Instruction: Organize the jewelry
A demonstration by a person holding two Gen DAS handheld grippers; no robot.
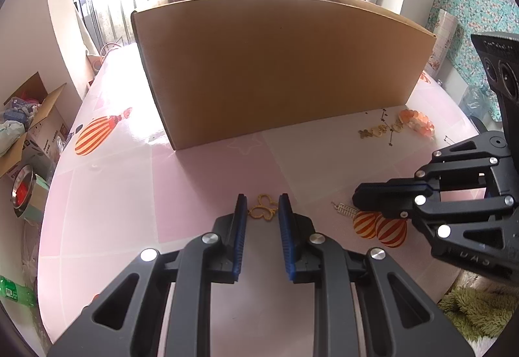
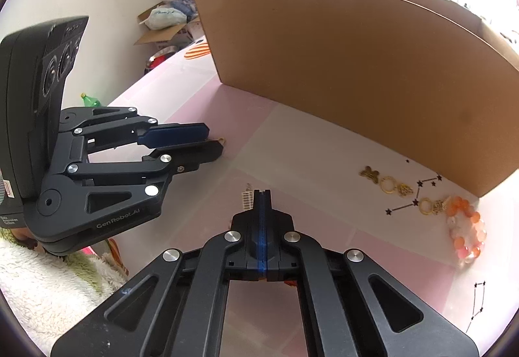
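Ahead, cardboard box (image 1: 279, 65) (bracelet (image 2: 467, 227) beside) blocks; left gripper (image 1: 262, 211) narrow around butterfly pendant (image 1: 263, 211), right gripper (image 2: 262, 194) closed.

The left gripper (image 2: 214, 139), seen from the right wrist camera, carries pale raised lettering "GenRobot.AI" along the lower edge of its black body. A small white label at its rear edge is too small to read, as is the print on the floor boxes (image 1: 35, 142)
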